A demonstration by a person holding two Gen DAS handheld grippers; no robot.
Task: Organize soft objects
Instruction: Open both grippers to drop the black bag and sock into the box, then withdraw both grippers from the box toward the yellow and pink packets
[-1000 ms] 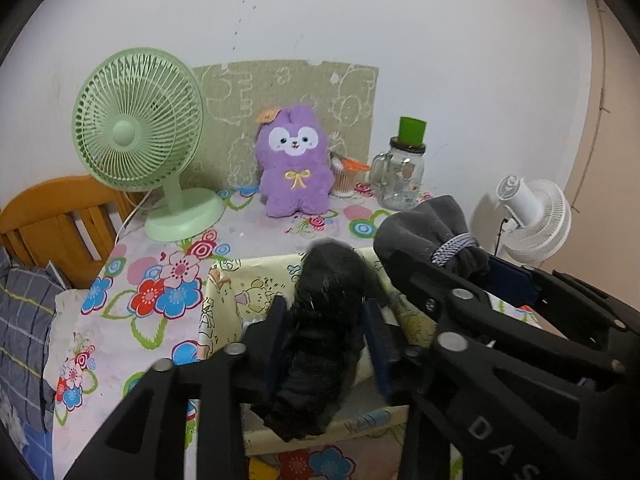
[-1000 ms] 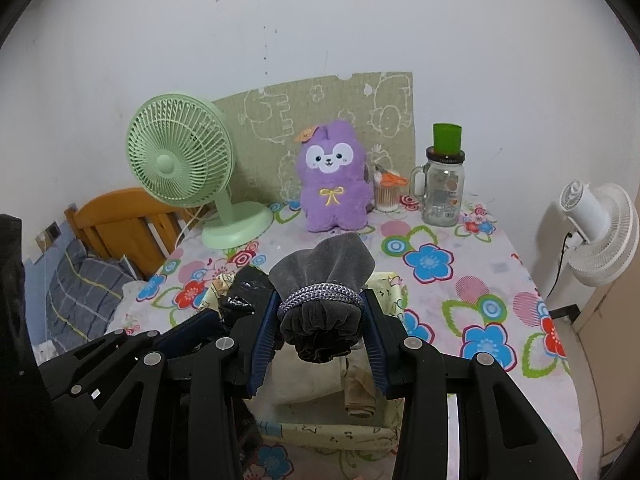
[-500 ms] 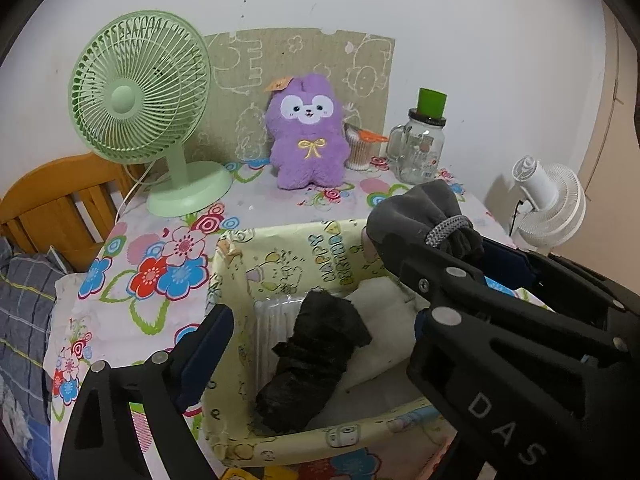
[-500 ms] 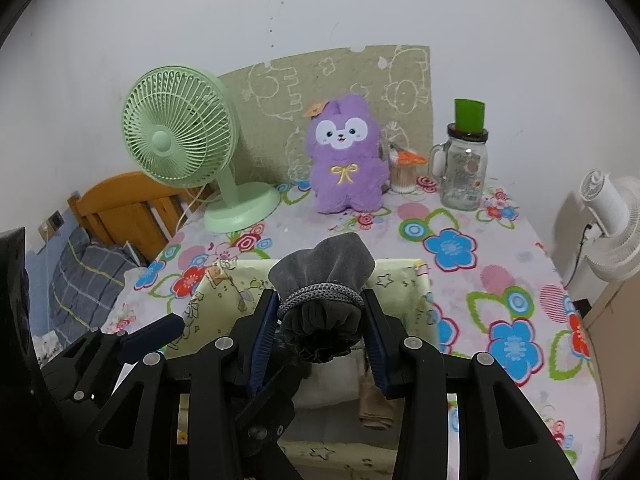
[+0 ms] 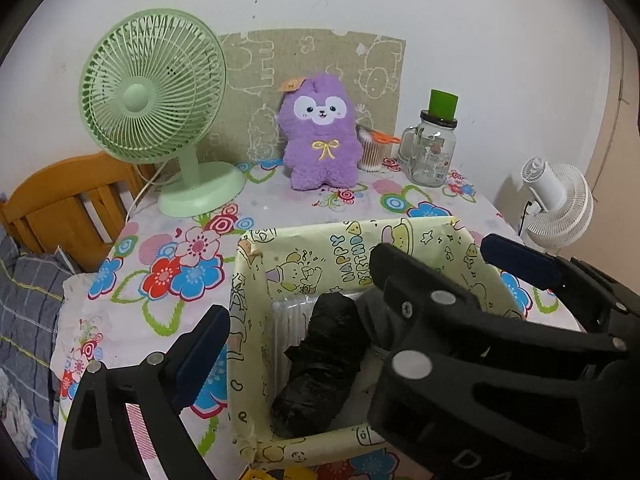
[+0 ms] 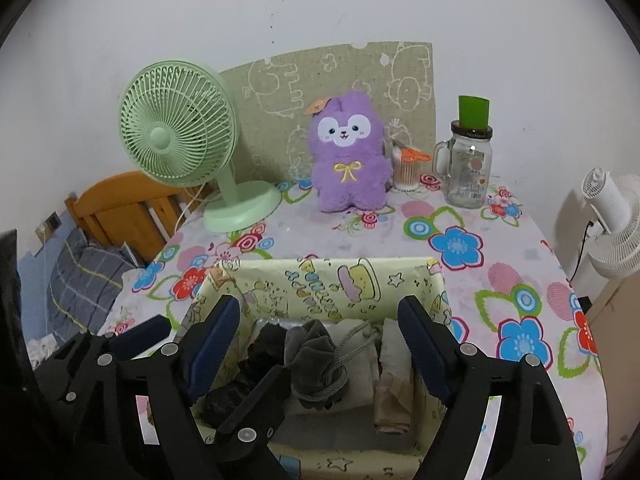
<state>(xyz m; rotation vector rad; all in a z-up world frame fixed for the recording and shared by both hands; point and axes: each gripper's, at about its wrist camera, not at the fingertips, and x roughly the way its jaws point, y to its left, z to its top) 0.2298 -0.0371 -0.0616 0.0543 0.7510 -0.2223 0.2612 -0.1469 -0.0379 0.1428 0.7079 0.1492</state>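
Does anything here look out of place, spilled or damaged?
Nothing stands out. The black bundle and the grey pouch lie inside the yellow box, and both tools are open above it.

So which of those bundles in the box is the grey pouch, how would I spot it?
Find the yellow cartoon-print box at the near end of the flowered table. Inside it, the grey pouch lies mid-box, between a black bundle and a beige cloth. It alone is velvety grey with a grey drawstring cord around its neck.
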